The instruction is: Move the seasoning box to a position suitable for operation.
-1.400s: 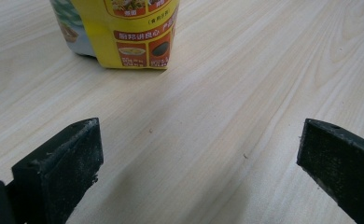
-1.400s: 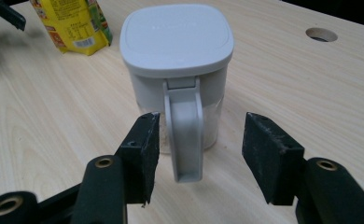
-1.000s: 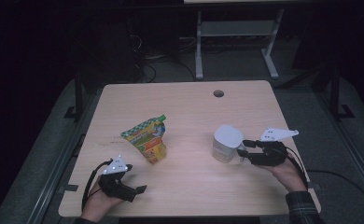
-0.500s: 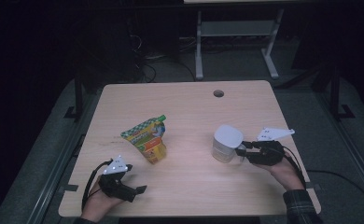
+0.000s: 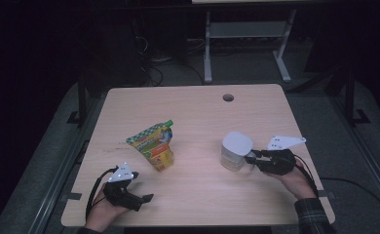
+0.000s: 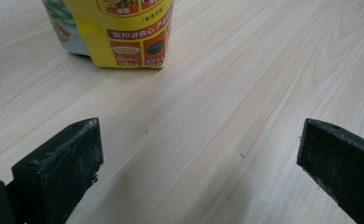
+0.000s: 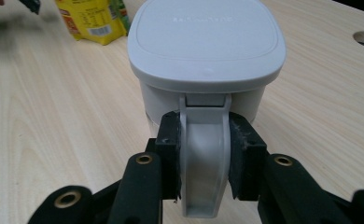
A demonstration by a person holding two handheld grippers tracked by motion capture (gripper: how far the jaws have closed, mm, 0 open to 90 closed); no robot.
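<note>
1. The left gripper (image 5: 140, 199) rests at the near left corner of the pale wooden table (image 5: 198, 112), its jaws wide apart with bare wood between them. The hand under it is cut off by the bottom edge of the high view.
2. The yellow and green printed snack pouch (image 5: 155, 145) stands left of the table's middle, leaning. In the left gripper view the pouch (image 6: 124, 32) is cut off at the top, so just its yellow lower part shows; the small print on it is too fine to read.
3. The white lidded plastic jug with a side handle (image 5: 236, 151) stands upright on the right half of the table, well apart from the pouch. Its lid is flat, rounded-square and closed; the body below is paler and slightly translucent. Raised lettering on the lid (image 7: 207, 39) is too faint to read.
4. The right gripper (image 5: 251, 157) holds the jug's handle (image 7: 203, 158): its jaws have just been closing, and their black pads (image 7: 170, 154) now press on both sides of the handle. The bottom of the jug is hidden behind the jaws in the right gripper view.
5. The round cable hole (image 5: 228, 97) sits near the far edge; in the right gripper view it is cut off by the frame.
</note>
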